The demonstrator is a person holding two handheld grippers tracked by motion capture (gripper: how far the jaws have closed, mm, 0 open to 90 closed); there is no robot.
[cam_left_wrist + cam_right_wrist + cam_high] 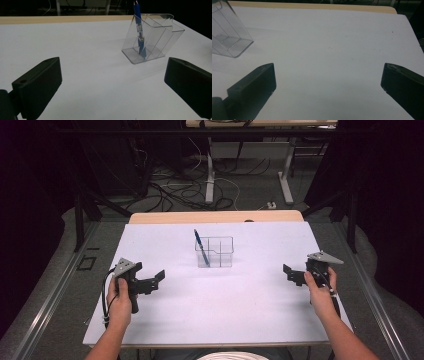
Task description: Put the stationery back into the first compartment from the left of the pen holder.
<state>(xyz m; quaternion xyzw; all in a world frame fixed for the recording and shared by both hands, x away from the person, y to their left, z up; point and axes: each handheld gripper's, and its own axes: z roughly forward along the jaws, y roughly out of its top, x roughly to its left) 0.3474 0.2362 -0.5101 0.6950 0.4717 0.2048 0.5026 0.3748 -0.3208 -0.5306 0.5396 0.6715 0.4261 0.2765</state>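
Grippers sit well apart on the white table (165, 320), one toward each side edge, and I read that as a neutral stance before any reach. My left gripper (152, 282) has its jaws spread wide with nothing between them; through the left gripper view it faces the clear acrylic organiser (160, 35), so I judge this is the side lined up to work. My right gripper (292, 275) is equally wide open and empty, angled inward from the right edge, with a corner of the organiser at the upper left of the right gripper view.

The organiser stands upright near the middle of the table, closer to the far edge than to me. A blue pen (139, 27) leans in its left compartment, tip down on the floor of the box, top sticking out above the rim. That tilt leaves the upper shaft exposed, which I think is the easiest place to pinch it. Both hands grip the handles from behind.
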